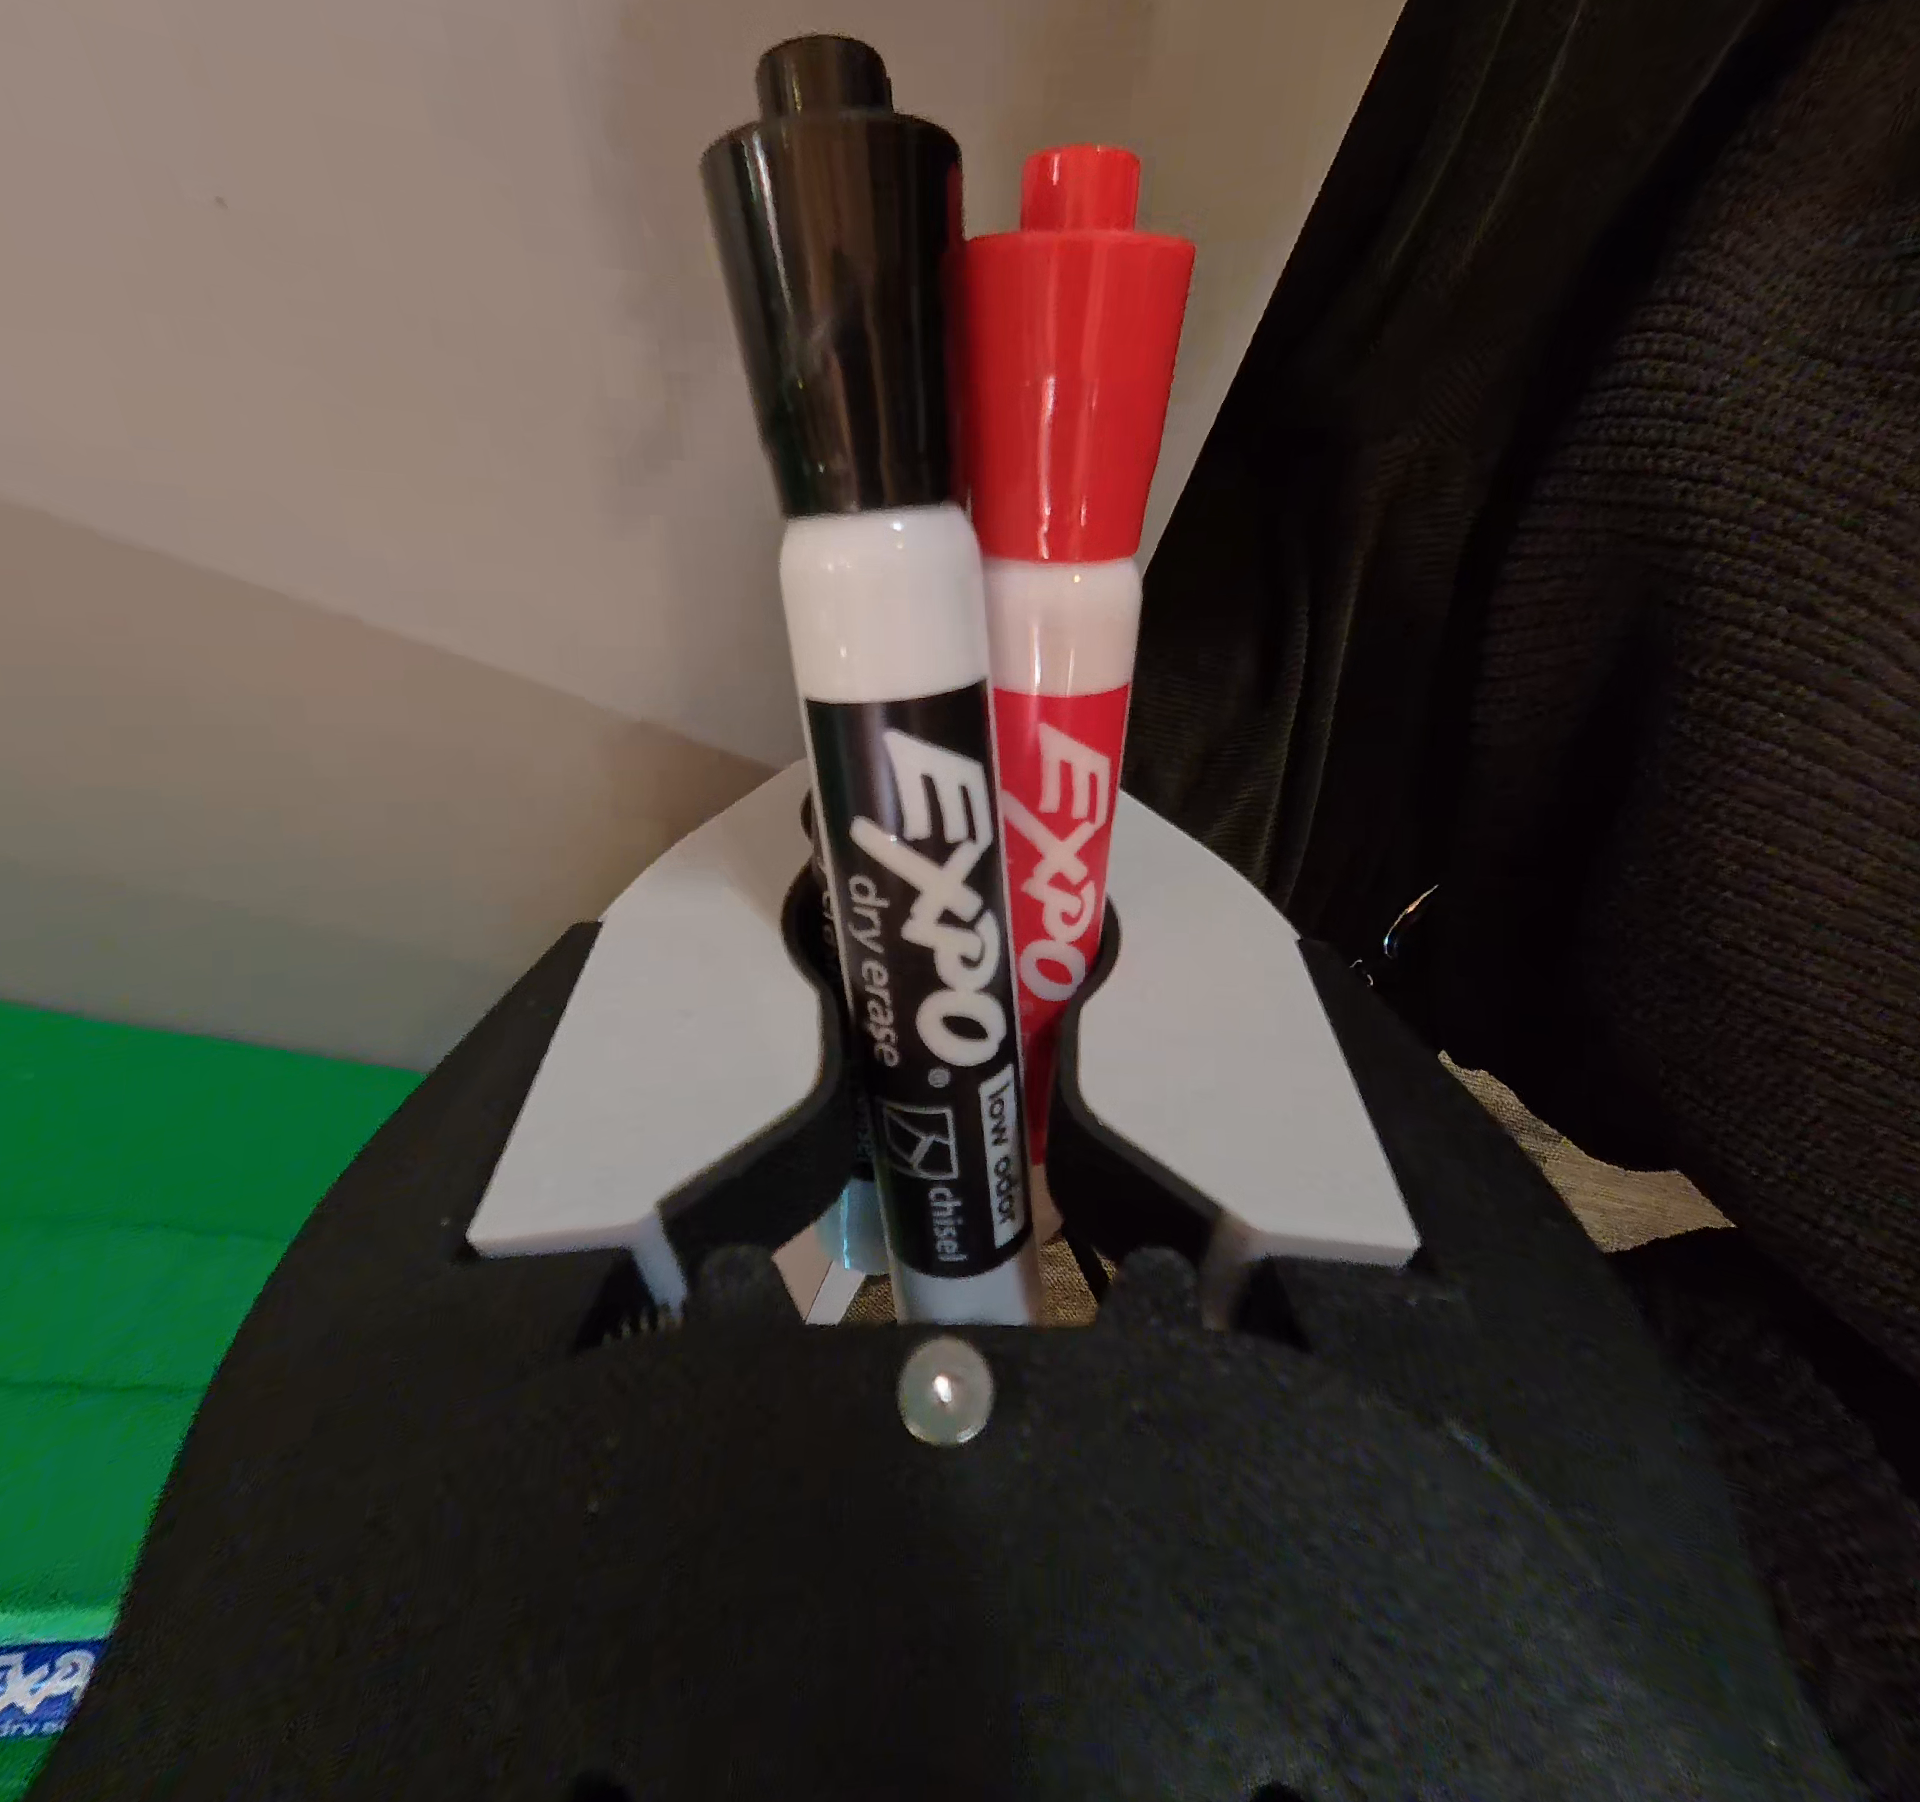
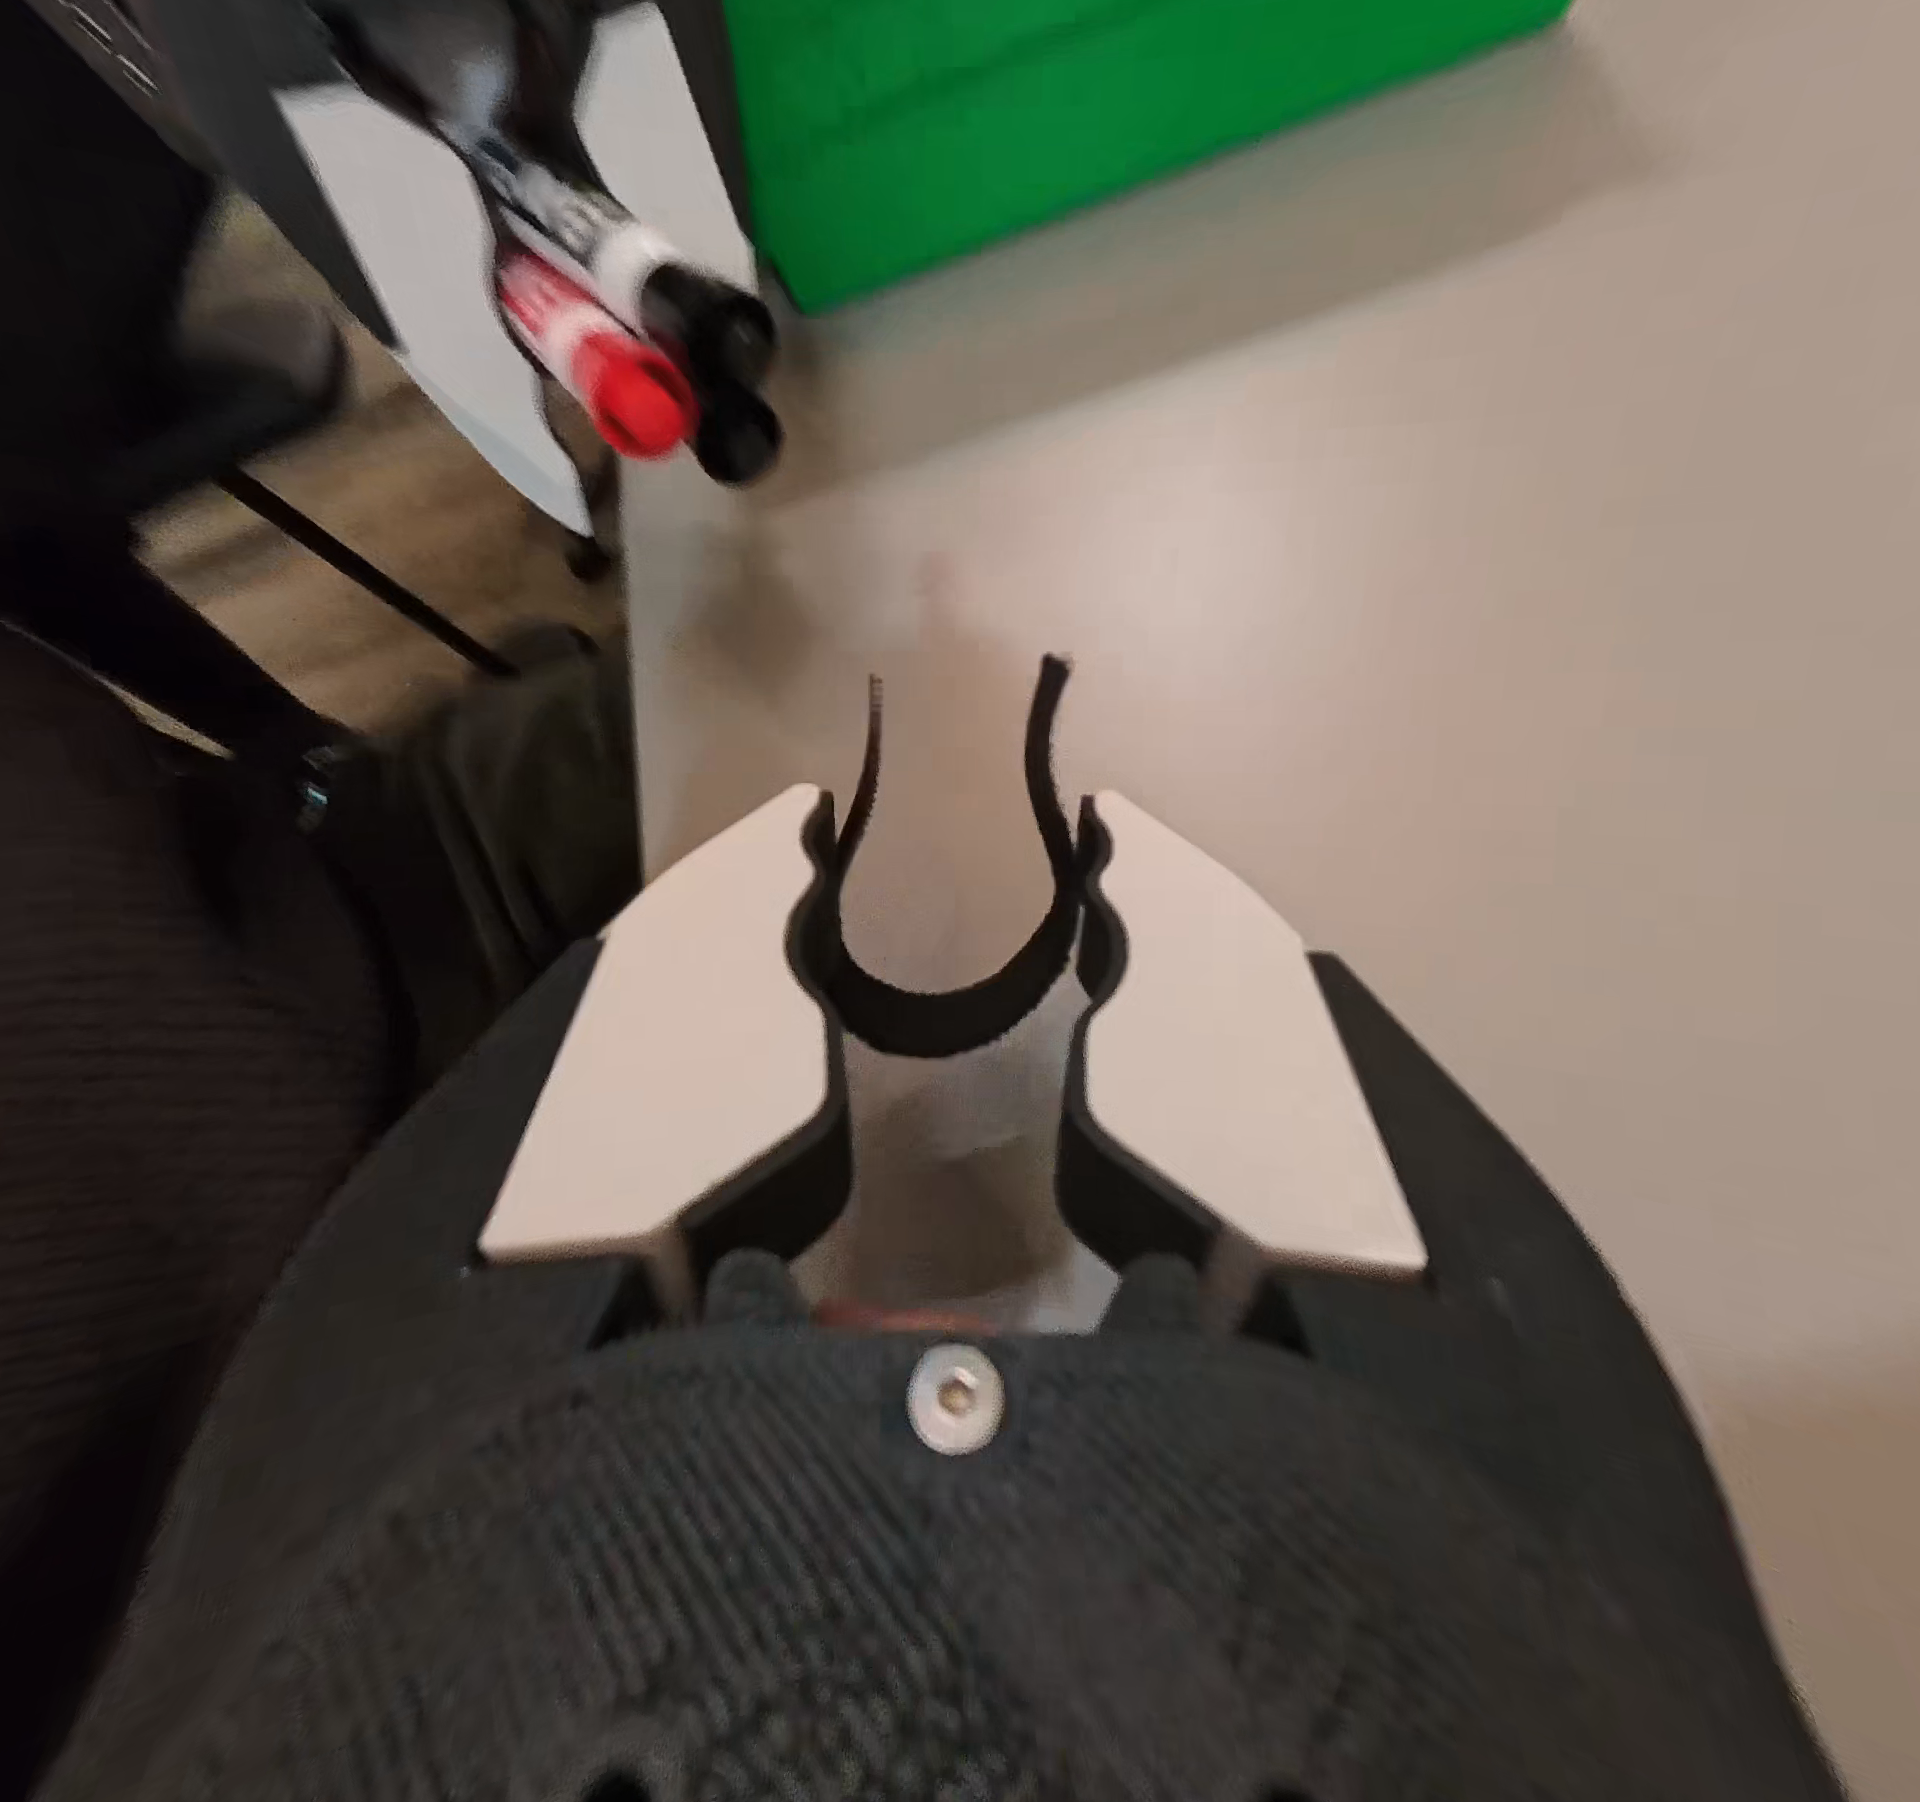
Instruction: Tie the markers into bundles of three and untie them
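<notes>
My left gripper is shut on a bundle of dry-erase markers standing up between its white fingers. A black-capped marker is in front, a red-capped one is beside it, and a third is mostly hidden behind. The right wrist view shows this bundle with one red and two black caps, held beyond the table's left edge. My right gripper is shut on a black strap, bent into a U between its pads with both ends pointing forward, above the beige table.
A green box stands on the table at the back; it also shows in the left wrist view. A person's dark knitted clothing fills the right of the left wrist view. The table's left edge drops to the floor and a dark chair leg. The tips of one gripper are about 15 centimetres away from the tips of the other.
</notes>
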